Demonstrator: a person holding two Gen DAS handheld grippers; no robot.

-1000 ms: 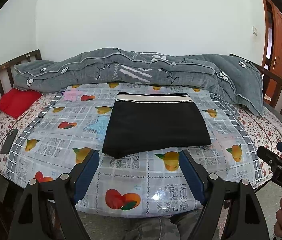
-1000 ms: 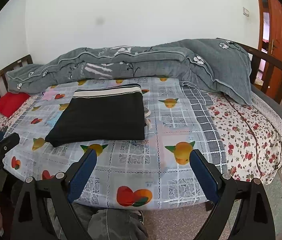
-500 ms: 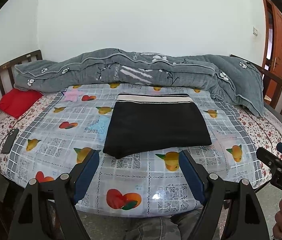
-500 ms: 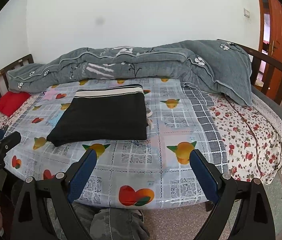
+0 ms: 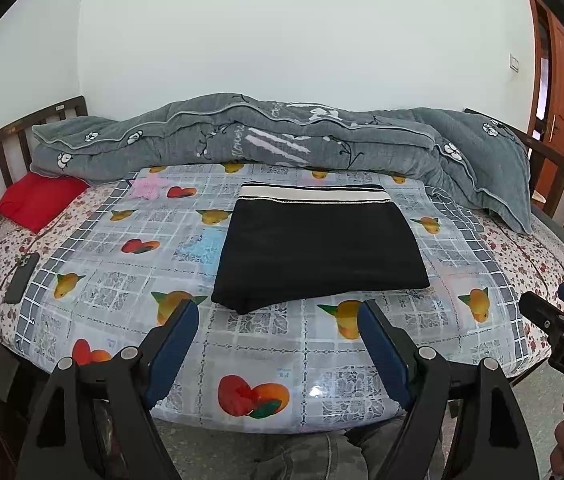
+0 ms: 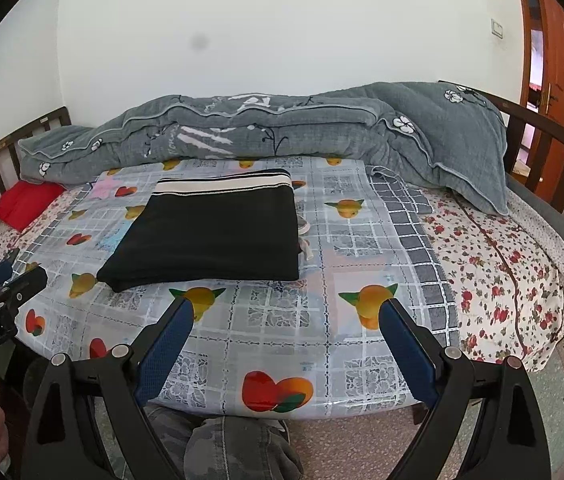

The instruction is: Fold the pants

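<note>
The black pants point(image 5: 317, 248) lie folded into a flat rectangle on the bed's fruit-print cover point(image 5: 122, 280), with the white-striped waistband at the far edge. They also show in the right wrist view point(image 6: 214, 232). My left gripper point(image 5: 278, 320) is open and empty, hanging over the bed's near edge in front of the pants. My right gripper point(image 6: 285, 320) is open and empty, off the near edge and to the right of the pants. Each gripper shows at the edge of the other's view.
A rolled grey quilt point(image 5: 282, 140) lies along the back of the bed. A red pillow point(image 5: 38, 200) sits at the far left. A dark phone point(image 5: 22, 276) lies at the left edge. Wooden rails point(image 6: 541, 128) ring the bed. A door point(image 6: 553, 64) stands at right.
Both grippers have drifted slightly, so the bed sits a little lower in both views. The pants have not moved. Both grippers stayed open.
</note>
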